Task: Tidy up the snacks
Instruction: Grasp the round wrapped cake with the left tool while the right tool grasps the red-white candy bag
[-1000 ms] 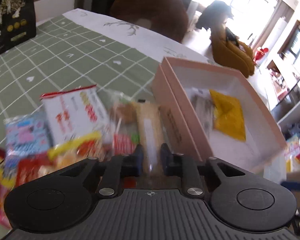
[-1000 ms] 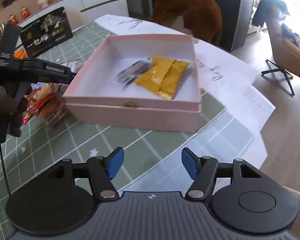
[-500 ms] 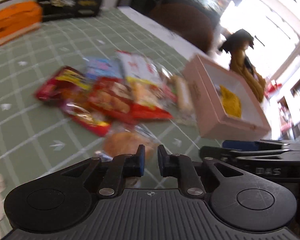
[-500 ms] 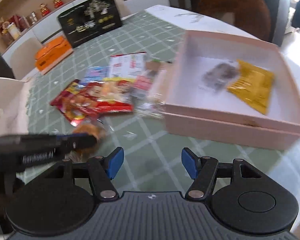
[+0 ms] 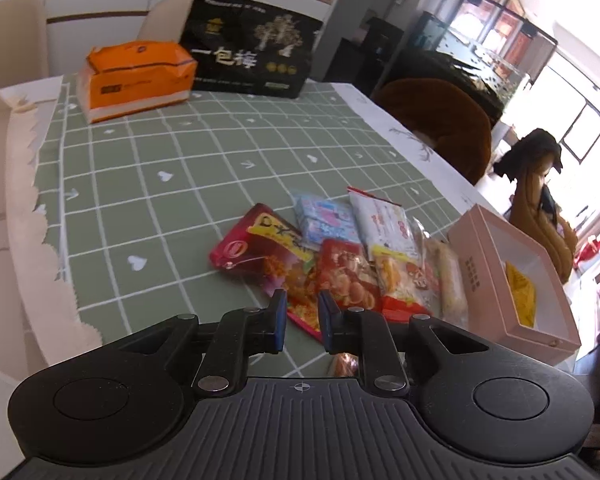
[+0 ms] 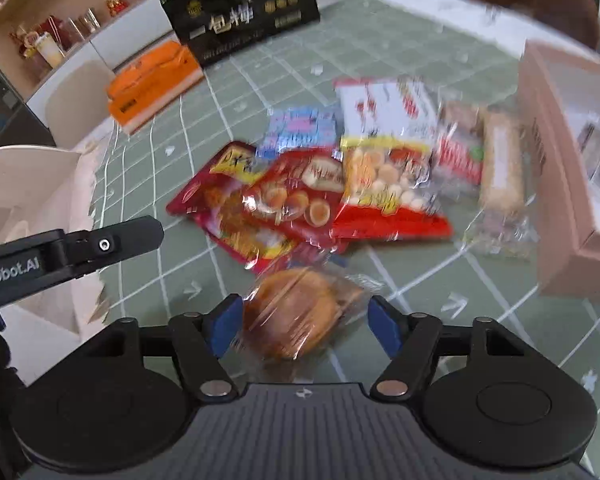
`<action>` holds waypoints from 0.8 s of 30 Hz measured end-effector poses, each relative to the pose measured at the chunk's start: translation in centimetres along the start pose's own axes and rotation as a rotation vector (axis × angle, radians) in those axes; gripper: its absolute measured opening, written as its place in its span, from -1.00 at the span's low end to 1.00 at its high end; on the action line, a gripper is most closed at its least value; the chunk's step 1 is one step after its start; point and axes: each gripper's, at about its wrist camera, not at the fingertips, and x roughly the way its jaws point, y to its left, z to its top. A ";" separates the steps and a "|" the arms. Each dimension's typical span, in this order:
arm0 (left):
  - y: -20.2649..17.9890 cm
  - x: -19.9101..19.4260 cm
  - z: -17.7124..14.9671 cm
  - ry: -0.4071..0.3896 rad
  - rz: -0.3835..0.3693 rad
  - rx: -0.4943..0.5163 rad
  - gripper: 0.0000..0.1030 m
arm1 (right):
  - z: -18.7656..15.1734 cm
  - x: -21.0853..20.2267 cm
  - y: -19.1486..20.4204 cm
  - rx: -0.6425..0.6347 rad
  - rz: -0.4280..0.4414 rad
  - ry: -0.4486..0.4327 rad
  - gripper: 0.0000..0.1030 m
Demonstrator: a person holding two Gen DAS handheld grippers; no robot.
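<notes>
In the left wrist view, the left tool (image 5: 302,318) is seen clenched with nothing between its pads, held above the green checked tabletop (image 5: 148,168). A heap of snack packets (image 5: 340,260) lies ahead, just beside the pink box (image 5: 476,280), in which a yellow packet (image 5: 522,296) rests.

In the right wrist view, the right tool (image 6: 304,326) is closing, a wrapped round pastry (image 6: 296,312) lying between its pads, not yet pressed. The snack heap is spread beyond it, the pink box at the right edge.

black bag (image 5: 252,60) reading "一包梅", left claw (image 6: 68,252) marked "nRobot.AI"
</notes>
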 end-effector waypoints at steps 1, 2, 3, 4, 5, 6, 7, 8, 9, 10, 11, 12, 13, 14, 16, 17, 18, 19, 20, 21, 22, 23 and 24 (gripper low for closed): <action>-0.5 0.2 0.1 0.003 -0.006 0.016 -0.60 | -0.1 -0.5 0.0 -0.021 0.002 -0.002 -0.11; -1.0 0.6 0.3 0.005 -0.018 0.033 -0.60 | -0.3 -1.0 -0.3 -0.036 0.010 -0.004 -0.19; -1.8 1.0 0.6 0.005 -0.032 0.050 -0.60 | -0.5 -1.6 -0.6 -0.054 0.006 -0.004 -0.19; -2.6 1.3 0.8 0.002 -0.046 0.070 -0.60 | -0.8 -2.2 -1.0 -0.072 -0.012 -0.005 -0.19; -3.4 1.8 1.2 -0.002 -0.060 0.092 -0.60 | -1.2 -2.8 -1.6 -0.089 -0.037 -0.010 -0.21; -4.3 2.5 1.7 -0.006 -0.071 0.117 -0.60 | -1.6 -3.5 -2.3 -0.104 -0.070 -0.014 -0.22; -5.4 3.5 2.3 -0.008 -0.082 0.143 -0.60 | -2.1 -4.0 -3.0 -0.114 -0.098 -0.013 -0.24; -6.1 4.4 2.8 -0.004 -0.088 0.157 -0.59 | -2.5 -4.4 -3.8 -0.113 -0.122 -0.010 -0.24; -7.0 5.9 3.6 0.011 -0.089 0.177 -0.58 | -2.9 -5.0 -4.6 -0.104 -0.135 -0.009 -0.24; -7.7 7.2 4.1 0.029 -0.079 0.195 -0.58 | -3.2 -5.5 -5.5 -0.091 -0.137 -0.010 -0.24; -8.5 8.7 4.5 0.052 -0.068 0.224 -0.57 | -3.5 -5.9 -6.3 -0.075 -0.135 -0.012 -0.23; -9.0 10.0 4.8 0.072 -0.066 0.254 -0.57 | -3.7 -6.4 -7.0 -0.057 -0.135 -0.015 -0.23; -9.3 11.2 5.0 0.092 -0.063 0.283 -0.57 | -4.0 -6.9 -7.7 -0.040 -0.135 -0.018 -0.23; -9.7 12.1 5.0 0.110 -0.057 0.312 -0.57 | -4.2 -7.4 -8.2 -0.026 -0.139 -0.023 -0.20; -10.2 13.3 4.4 0.157 -0.055 0.370 -0.57 | -4.8 -8.1 -9.2 -0.004 -0.155 -0.029 -0.14; -10.3 13.1 3.8 0.175 -0.071 0.387 -0.57 | -5.1 -8.4 -9.7 0.008 -0.165 -0.030 -0.13; -10.4 12.7 3.1 0.189 -0.089 0.396 -0.57 | -5.5 -8.7 -10.2 0.020 -0.175 -0.031 -0.13; -10.4 12.0 2.1 0.208 -0.116 0.399 -0.58 | -5.8 -8.9 -10.7 0.032 -0.180 -0.029 -0.13; -10.2 11.3 1.3 0.230 -0.141 0.389 -0.57 | -6.2 -9.2 -11.1 0.044 -0.179 -0.027 -0.13; -9.9 10.8 0.5 0.248 -0.167 0.376 -0.57 | -6.5 -9.4 -11.3 0.052 -0.172 -0.026 -0.12; -9.6 10.0 -0.5 0.265 -0.204 0.352 -0.57 | -6.7 -9.5 -11.5 0.055 -0.164 -0.026 -0.10; -9.3 9.1 -1.1 0.271 -0.228 0.331 -0.57 | -6.8 -9.6 -11.5 0.051 -0.160 -0.028 -0.08; -8.9 8.1 -1.6 0.267 -0.241 0.309 -0.57 | -6.7 -9.6 -11.3 0.043 -0.157 -0.029 -0.07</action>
